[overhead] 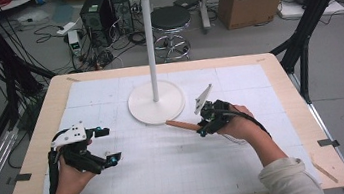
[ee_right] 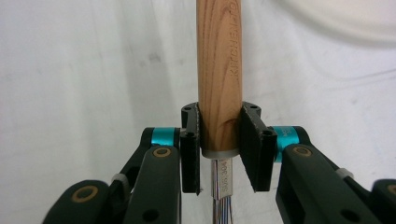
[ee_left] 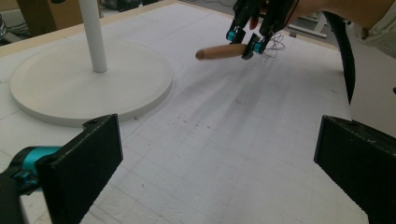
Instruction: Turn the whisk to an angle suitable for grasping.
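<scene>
My right gripper [ee_right: 219,140] is clamped on a wooden handle [ee_right: 218,70] just above its grey ferrule, where a steel shank [ee_right: 223,196] runs back between my jaws. The handle sticks out level over the white mat [overhead: 169,168], its free end near the round base of the white stand [overhead: 155,102]. It should be stiff and light; varnished wood can twist in flat pads, so gripping near the ferrule — close to the balance point, I judge — suits it. The working end is hidden, perhaps a whisk. My left gripper [overhead: 105,145] hovers over the mat with jaws wide, holding nothing.
</scene>
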Demonstrator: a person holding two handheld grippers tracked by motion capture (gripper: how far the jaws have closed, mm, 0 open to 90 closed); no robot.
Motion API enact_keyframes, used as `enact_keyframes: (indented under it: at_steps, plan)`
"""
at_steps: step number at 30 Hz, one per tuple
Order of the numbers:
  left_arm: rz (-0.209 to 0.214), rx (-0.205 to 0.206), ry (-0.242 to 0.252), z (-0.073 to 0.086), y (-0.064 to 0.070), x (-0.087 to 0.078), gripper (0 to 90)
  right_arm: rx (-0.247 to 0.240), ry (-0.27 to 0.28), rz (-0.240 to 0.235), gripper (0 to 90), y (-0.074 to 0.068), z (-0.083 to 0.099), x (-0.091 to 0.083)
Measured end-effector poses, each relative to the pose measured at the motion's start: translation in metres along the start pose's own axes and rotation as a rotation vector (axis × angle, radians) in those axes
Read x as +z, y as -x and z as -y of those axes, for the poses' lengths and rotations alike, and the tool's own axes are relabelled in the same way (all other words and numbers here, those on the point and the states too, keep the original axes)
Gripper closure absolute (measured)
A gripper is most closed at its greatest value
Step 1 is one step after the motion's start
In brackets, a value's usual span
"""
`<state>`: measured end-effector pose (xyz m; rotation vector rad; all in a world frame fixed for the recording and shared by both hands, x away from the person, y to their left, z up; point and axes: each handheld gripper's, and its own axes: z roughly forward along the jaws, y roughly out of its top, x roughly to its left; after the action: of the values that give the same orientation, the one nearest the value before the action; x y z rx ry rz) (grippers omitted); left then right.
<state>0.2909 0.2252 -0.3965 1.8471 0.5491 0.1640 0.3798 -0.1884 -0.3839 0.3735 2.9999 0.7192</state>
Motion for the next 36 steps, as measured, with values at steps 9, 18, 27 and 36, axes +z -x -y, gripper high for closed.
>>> enact_keyframes:
  at_steps: [9, 18, 27, 36]
  plan:
    - [0.005, -0.001, 0.004, 0.0, -0.001, 0.0, 1.7, 0.059, 0.25, -0.038, 71.1, 0.003, 0.006, -0.033]
    - [0.004, 0.002, 0.012, -0.001, 0.0, -0.002, 1.7, 0.082, 0.411, -0.052, 71.1, 0.006, 0.012, -0.054]
    - [0.0, 0.005, 0.019, -0.002, 0.0, -0.003, 1.7, 0.077, 0.505, -0.044, 71.1, 0.005, 0.012, -0.069]
    - [0.001, 0.005, 0.02, -0.003, 0.001, -0.003, 1.7, 0.073, 0.537, -0.031, 71.1, 0.003, 0.005, -0.081]
